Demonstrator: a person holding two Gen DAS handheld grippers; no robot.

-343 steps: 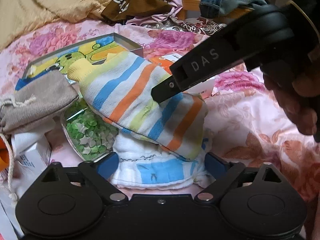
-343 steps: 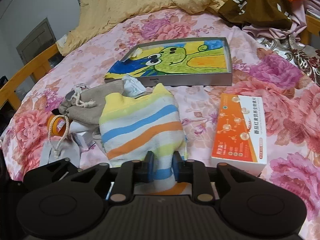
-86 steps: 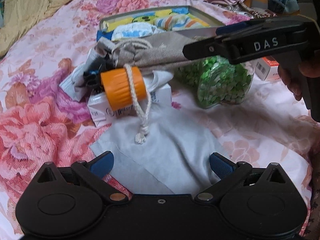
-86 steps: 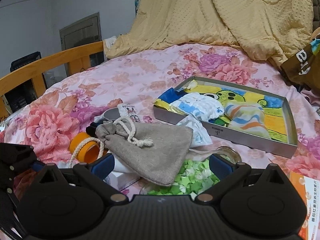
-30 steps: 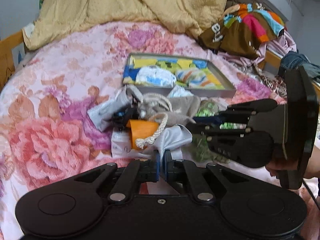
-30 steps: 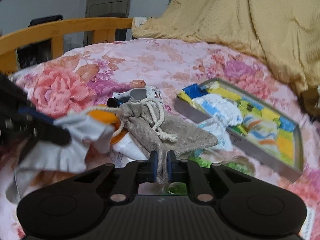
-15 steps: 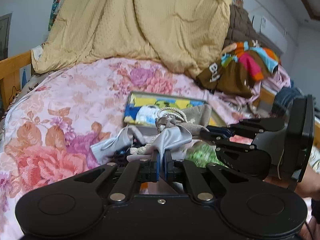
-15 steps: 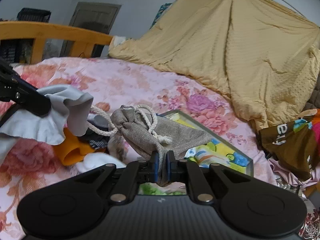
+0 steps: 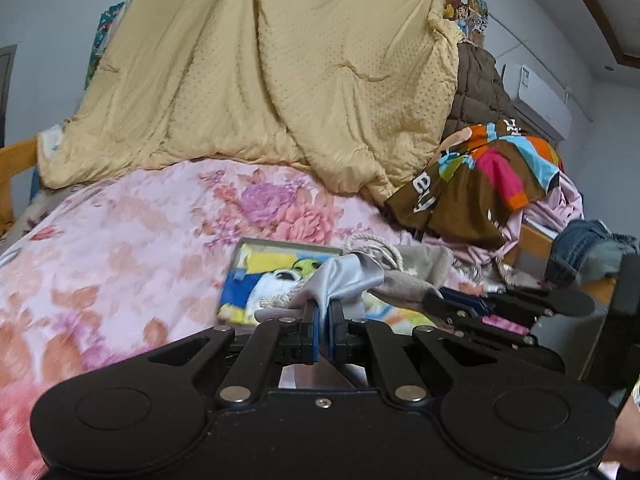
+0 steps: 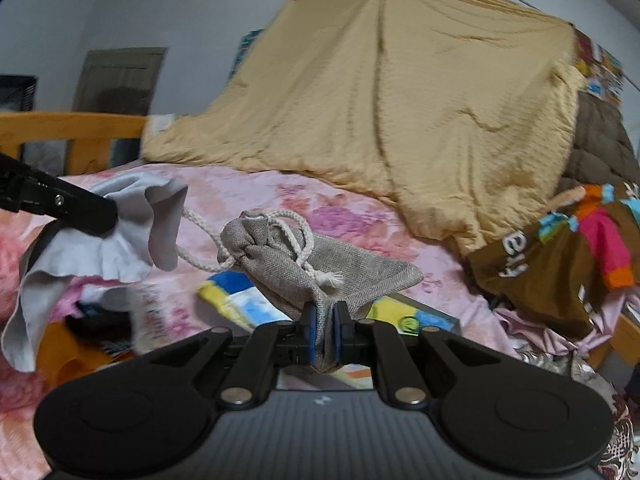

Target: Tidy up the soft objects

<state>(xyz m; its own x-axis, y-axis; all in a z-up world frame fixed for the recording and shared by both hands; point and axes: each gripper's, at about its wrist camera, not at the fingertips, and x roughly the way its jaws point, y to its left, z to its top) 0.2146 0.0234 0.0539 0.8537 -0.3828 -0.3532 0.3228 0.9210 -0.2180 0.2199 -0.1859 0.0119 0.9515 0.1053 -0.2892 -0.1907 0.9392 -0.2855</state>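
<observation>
My left gripper (image 9: 323,309) is shut on a light grey cloth (image 9: 340,278), held up above the floral bed. In the right wrist view that cloth (image 10: 100,240) hangs from the left gripper's fingers (image 10: 80,208) at the left. My right gripper (image 10: 324,314) is shut on a beige drawstring pouch (image 10: 316,264), lifted off the bed with its white cord dangling. The pouch (image 9: 416,272) also shows in the left wrist view, to the right of the cloth. Behind both lies the cartoon-printed tray (image 9: 280,246) with folded towels in it.
A tan quilt (image 9: 260,80) is piled at the back of the bed. Colourful clothes (image 9: 480,184) lie at the right. An orange cap (image 10: 68,356) and small boxes sit low on the left. A wooden bed rail (image 10: 72,128) runs along the far left.
Both grippers rose and tilted upward, lifting the grey cloth and the pouch off the pile. The orange cap and boxes stayed on the bed.
</observation>
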